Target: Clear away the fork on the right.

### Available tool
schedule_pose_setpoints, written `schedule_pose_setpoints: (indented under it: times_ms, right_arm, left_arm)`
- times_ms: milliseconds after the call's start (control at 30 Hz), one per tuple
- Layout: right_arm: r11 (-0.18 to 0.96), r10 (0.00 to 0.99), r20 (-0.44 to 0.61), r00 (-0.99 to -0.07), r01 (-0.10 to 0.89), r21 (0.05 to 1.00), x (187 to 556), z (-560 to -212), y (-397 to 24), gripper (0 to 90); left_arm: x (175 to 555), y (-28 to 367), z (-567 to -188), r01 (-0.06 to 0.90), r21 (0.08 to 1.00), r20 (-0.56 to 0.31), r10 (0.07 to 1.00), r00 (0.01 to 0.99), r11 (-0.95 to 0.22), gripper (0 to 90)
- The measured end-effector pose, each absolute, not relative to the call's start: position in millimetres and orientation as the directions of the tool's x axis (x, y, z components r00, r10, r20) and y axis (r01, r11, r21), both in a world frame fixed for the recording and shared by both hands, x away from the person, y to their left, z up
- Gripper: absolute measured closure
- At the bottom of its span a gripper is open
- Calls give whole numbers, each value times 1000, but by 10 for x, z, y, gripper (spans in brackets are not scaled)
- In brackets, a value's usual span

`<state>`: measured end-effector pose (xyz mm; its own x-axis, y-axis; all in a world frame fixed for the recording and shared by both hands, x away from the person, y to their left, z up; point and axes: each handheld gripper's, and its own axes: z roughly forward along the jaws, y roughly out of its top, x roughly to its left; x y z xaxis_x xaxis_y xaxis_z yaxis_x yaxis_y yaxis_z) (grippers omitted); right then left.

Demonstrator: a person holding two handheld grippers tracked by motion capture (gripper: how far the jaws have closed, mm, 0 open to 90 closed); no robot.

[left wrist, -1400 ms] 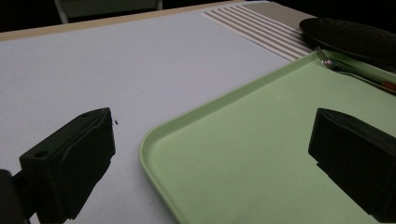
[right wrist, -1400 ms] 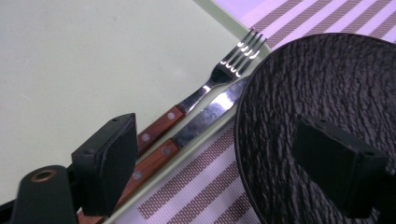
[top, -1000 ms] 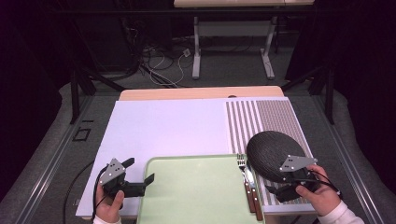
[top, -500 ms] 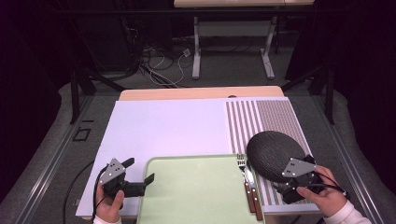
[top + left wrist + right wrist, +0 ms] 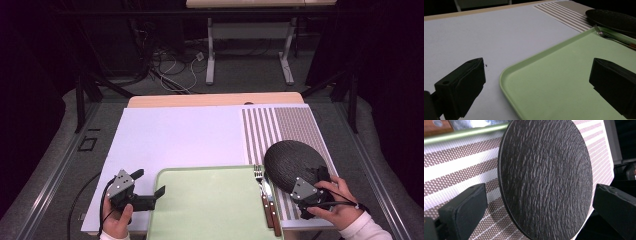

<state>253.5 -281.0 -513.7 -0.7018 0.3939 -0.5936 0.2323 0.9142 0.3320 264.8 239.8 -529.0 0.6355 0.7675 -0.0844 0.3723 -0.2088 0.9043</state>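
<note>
On the counter point(image 5: 190, 135), the tray point(image 5: 210, 205) sits at 6 o'clock. The fork point(image 5: 261, 187) and knife point(image 5: 272, 207) lie along its 3 o'clock edge. The plate point(image 5: 290, 160) rests on the placemat point(image 5: 285, 125), at 3 o'clock from the tray.

L gripper point(image 5: 150, 189) low at the table's near-left corner, held in L hand point(image 5: 116, 220), jaws wide apart, aimed rightward. R gripper point(image 5: 322, 176) at near-right edge, R hand point(image 5: 336, 207) gripping from below, white sleeve point(image 5: 367, 231) visible, jaws spread wide.
</note>
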Motion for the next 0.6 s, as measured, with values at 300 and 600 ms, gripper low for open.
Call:
schedule_pose_setpoints:
  times_ms: [300,600]
  right_arm:
    - [952,307,-669,-677,201,233,2585,-5227,-2785,0]
    - [972,235,-731,-641,171,162,2649,-5335,-2750,0]
  left_arm:
    - [2651,2399,-5291,372,904,-83,768,635,-210,7]
    - [2650,2400,-5290,371,904,-83,767,636,-210,7]
